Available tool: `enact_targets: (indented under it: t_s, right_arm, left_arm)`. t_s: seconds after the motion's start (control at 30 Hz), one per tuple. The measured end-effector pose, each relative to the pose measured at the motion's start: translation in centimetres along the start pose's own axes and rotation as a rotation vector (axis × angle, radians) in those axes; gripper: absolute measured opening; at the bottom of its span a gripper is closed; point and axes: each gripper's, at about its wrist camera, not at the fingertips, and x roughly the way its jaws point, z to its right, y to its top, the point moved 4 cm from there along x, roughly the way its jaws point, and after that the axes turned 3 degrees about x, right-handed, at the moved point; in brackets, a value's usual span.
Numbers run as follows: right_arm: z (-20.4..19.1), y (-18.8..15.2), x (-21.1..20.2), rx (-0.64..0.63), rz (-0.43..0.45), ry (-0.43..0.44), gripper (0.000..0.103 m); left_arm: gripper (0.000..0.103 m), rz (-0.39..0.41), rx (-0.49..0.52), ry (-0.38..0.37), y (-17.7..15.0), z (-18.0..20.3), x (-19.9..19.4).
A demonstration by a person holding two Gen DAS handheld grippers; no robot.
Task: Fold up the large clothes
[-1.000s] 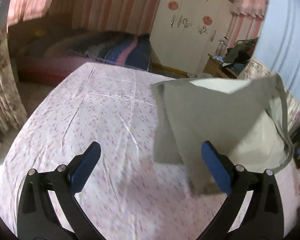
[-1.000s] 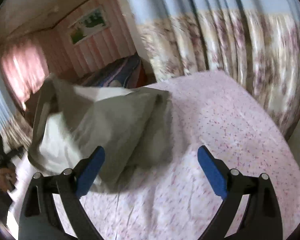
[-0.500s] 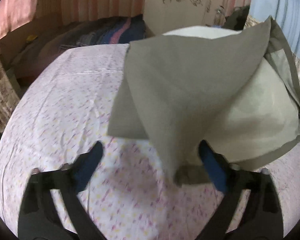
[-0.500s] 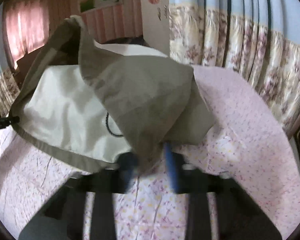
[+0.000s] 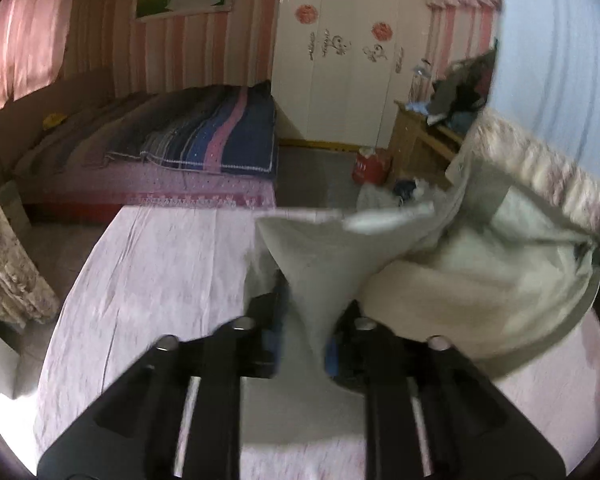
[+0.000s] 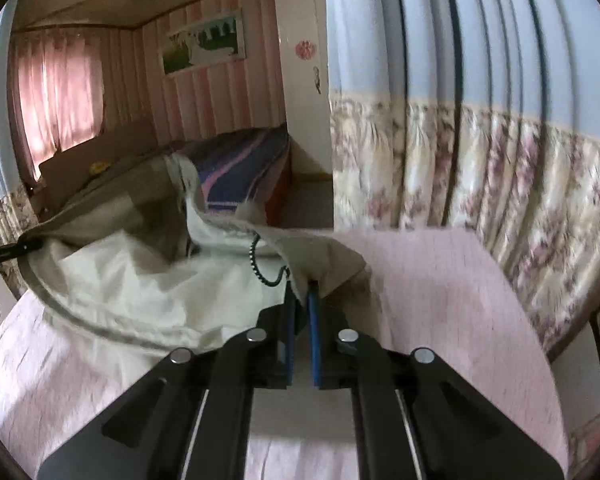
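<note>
Both claws have just been closing and now each pinches a corner of the khaki jacket (image 5: 480, 280) that lay flat before. Nearest me, my left claw (image 5: 304, 324) grips a bunched cone of cloth between its pads; my right claw (image 6: 301, 312) is nearly shut on a thin hem. Beyond them the jacket hangs lifted over the middle of the pink floral surface (image 5: 160, 272), pale lining showing, its far part sagging. I judge this the lift before a fold; next, carry both corners evenly across.
</note>
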Motion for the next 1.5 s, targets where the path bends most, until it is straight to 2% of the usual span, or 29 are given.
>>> enact_targets:
  t_s: [0.03,0.07,0.1,0.13,0.2,0.27,0.37,0.5,0.53,0.67,0.77,0.83,0.93,1.0,1.07,1.17,1.33,1.5]
  right_arm:
    - [0.4,1.4,1.4,0.029,-0.002,0.007,0.006]
    - [0.9,2.7,2.5,0.068,-0.003,0.008,0.014]
    - [1.8,3.8,3.8,0.123,-0.008,0.007,0.024]
    - [2.6,4.8,4.7,0.183,-0.011,-0.005,0.057]
    - [4.0,6.2,5.4,0.266,0.012,-0.022,0.08]
    - [4.6,7.3,5.5,0.292,0.022,-0.007,0.08]
    - [5.0,7.3,4.7,0.236,0.052,-0.032,0.084]
    - [6.5,4.9,4.0,0.197,0.03,-0.06,0.084]
    - [6.9,4.3,3.7,0.196,0.028,-0.058,0.084]
    - [7.4,1.7,2.7,0.188,-0.001,-0.063,0.084]
    - [6.8,0.0,2.0,0.166,-0.019,-0.047,0.084]
    - [6.0,-0.9,1.4,0.151,-0.028,-0.031,0.084]
    - [4.8,-1.5,0.6,0.122,-0.031,-0.014,0.084]
    - [3.9,-1.9,0.1,0.092,-0.039,-0.016,0.084]
    - [3.0,-2.5,-0.4,0.058,-0.049,-0.029,0.084]
    - [1.9,-4.0,-0.6,-0.007,-0.095,-0.04,0.084]
    - [0.3,-6.4,-0.5,-0.109,-0.14,-0.037,0.084]
    - [0.5,-7.7,-0.1,-0.121,-0.159,-0.056,0.084]
  left_arm:
    - [0.05,0.004,-0.029,-0.005,1.4,-0.4,0.9]
    - [0.062,0.001,-0.056,-0.019,2.5,-0.6,1.6]
    - [0.085,0.003,-0.107,-0.023,4.0,-1.1,2.6]
    - [0.098,0.012,-0.138,-0.011,5.0,-1.4,3.1]
    - [0.1,0.012,-0.197,-0.027,6.9,-1.8,4.2]
    - [0.1,-0.002,-0.215,-0.038,7.6,-1.8,4.7]
    - [0.1,-0.005,-0.175,-0.031,7.4,-1.9,5.0]
    - [0.1,-0.07,-0.263,-0.114,5.8,-4.1,6.2]
    - [0.1,-0.087,-0.266,-0.113,5.4,-4.4,6.3]
    - [0.1,-0.125,-0.159,-0.078,3.0,-3.6,5.5]
    - [0.1,-0.096,-0.111,-0.107,2.0,-2.3,3.5]
    - [0.1,-0.06,-0.113,-0.175,1.5,-1.3,1.6]
    - [0.1,-0.001,-0.088,-0.232,1.3,0.6,-1.0]
    - [0.1,0.033,-0.028,-0.193,1.0,1.8,-2.2]
    - [0.1,0.022,0.01,-0.14,0.3,2.1,-2.4]
    - [0.1,-0.067,0.02,-0.028,-2.2,1.3,-0.5]
    - [0.1,-0.16,-0.001,-0.011,-6.4,0.0,2.2]
    - [0.1,-0.186,-0.008,0.003,-9.0,-0.7,3.6]
